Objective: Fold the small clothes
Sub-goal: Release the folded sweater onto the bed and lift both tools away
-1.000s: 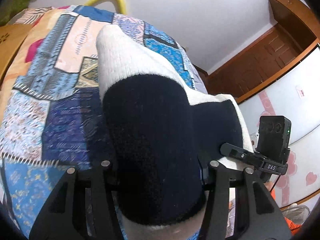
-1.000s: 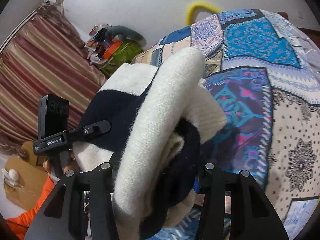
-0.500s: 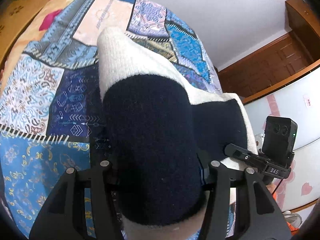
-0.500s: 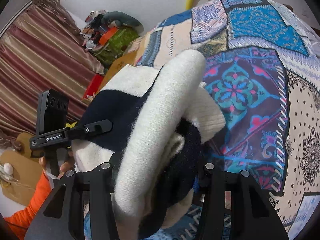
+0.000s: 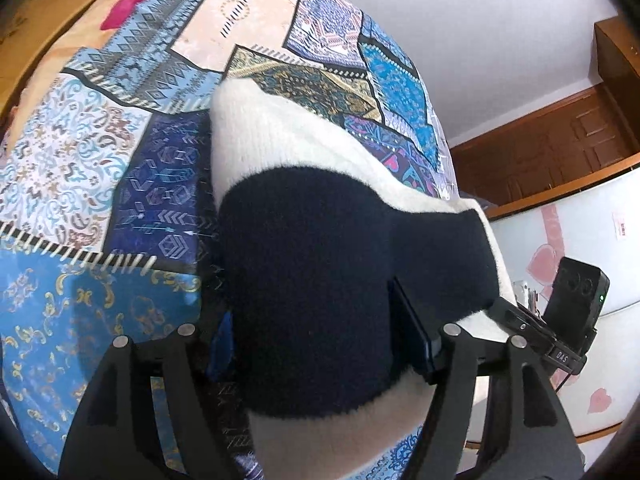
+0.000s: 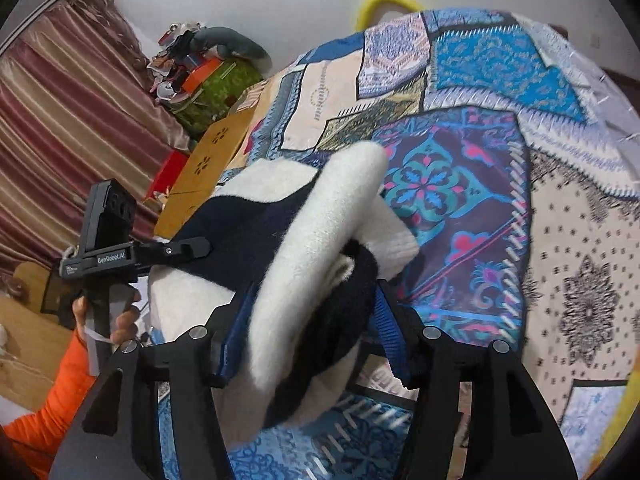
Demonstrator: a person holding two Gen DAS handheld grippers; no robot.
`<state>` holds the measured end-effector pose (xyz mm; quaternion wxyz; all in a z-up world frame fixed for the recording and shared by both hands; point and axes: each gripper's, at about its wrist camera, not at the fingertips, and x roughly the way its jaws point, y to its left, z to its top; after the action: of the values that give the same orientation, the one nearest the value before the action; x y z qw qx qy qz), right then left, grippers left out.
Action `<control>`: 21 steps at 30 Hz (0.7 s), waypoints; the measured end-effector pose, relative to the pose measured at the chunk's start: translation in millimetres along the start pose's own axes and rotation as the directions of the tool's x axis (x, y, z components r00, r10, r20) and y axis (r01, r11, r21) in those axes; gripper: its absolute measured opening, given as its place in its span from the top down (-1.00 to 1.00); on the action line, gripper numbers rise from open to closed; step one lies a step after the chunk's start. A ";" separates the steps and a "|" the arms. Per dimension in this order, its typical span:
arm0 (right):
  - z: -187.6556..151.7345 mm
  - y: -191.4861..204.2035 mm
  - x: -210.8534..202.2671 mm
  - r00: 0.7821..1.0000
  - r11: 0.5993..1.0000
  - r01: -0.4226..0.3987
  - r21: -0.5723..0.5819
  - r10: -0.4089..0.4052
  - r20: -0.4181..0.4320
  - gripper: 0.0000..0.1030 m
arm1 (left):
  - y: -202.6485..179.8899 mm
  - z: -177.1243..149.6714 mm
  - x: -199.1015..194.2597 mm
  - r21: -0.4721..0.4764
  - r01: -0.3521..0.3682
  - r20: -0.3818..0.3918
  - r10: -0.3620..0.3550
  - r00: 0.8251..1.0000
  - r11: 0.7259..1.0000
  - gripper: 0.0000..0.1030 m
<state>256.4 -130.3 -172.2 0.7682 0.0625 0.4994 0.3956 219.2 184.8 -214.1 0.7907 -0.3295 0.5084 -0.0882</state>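
Observation:
A small knitted garment in white and navy (image 5: 312,272) is folded into a thick bundle and held between both grippers above the patchwork quilt (image 5: 100,168). My left gripper (image 5: 320,344) is shut on one end of the bundle, its fingertips hidden by the navy knit. My right gripper (image 6: 308,320) is shut on the other end (image 6: 316,264), with blue pads (image 6: 236,320) pressing the white and navy layers. The right gripper's body shows in the left wrist view (image 5: 560,320). The left gripper's body shows in the right wrist view (image 6: 120,248).
The quilt (image 6: 460,200) covers the bed. A striped curtain (image 6: 60,100), a cluttered green bag (image 6: 216,88) and a wooden board (image 6: 204,176) are beside the bed. A wooden door (image 5: 540,160) and a white cabinet (image 5: 580,240) stand at the right. A yellow hoop (image 6: 384,0) is at the far end.
Both grippers have moved forward and down over the quilt with the bundle. The quilt fills more of each view. The grip on the garment is unchanged.

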 end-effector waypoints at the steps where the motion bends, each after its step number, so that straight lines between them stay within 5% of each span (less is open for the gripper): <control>1: -0.3 0.9 -3.6 1.000 1.000 0.009 -0.005 -0.009 0.011 -0.05 | 0.6 -1.6 -4.8 0.002 -0.008 0.009 0.008 1.000 1.000 -0.34; 10: 3.2 21.2 -49.0 0.987 0.996 0.068 -0.058 -0.059 0.147 -0.05 | -23.7 -11.9 -58.1 0.132 -0.179 0.181 0.154 0.971 0.975 -0.34; 17: 0.7 62.3 -89.7 0.951 0.982 0.115 -0.152 -0.065 0.302 -0.05 | -76.6 -38.8 -105.7 0.266 -0.295 0.372 0.185 0.910 0.918 -0.34; 21: -11.2 96.8 -114.7 0.913 0.960 0.163 -0.226 -0.060 0.404 -0.05 | -110.0 -59.3 -129.9 0.311 -0.330 0.470 0.157 0.869 0.891 -0.34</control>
<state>172.8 -144.8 -47.9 0.8758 0.0127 0.2827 0.3911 128.9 136.5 -65.8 0.9368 -0.1122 0.3314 -0.0077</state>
